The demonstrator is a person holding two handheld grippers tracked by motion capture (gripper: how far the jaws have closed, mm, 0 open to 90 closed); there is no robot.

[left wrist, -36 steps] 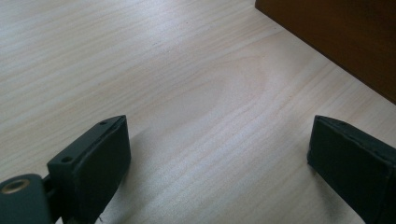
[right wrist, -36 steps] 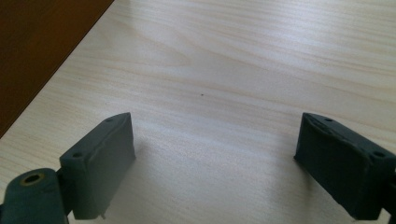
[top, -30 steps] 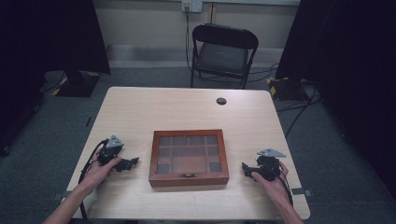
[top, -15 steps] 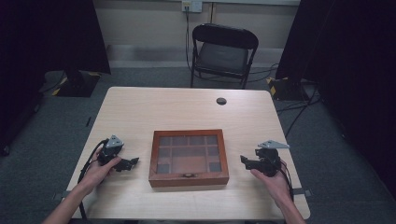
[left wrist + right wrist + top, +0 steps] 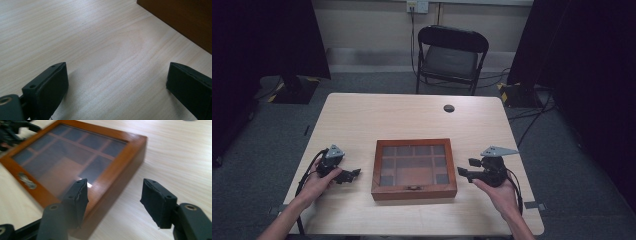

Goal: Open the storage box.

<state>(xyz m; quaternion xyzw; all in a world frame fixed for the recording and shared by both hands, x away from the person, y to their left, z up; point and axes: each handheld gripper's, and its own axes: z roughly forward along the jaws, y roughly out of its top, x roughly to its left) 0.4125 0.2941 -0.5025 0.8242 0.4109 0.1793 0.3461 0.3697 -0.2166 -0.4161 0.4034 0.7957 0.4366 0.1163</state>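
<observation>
On the pale worktop (image 5: 362, 120) the wooden box (image 5: 414, 169) lies between the tools; the right tool (image 5: 468, 168), nearer, has just been closing on nothing, the left tool (image 5: 353, 174) gapes empty.

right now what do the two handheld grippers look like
Both are black. The left gripper and the right gripper each carry a grey three-cornered plate on top and trail a black cable. Their fingers are flat rectangular black pads with small screw holes. The person's forearms are bare.

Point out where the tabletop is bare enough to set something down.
Free: the whole far half behind the wooden box, save a small dark disc. The near edge strip is narrow. Crowded: left gripper and right gripper flank the box.
</observation>
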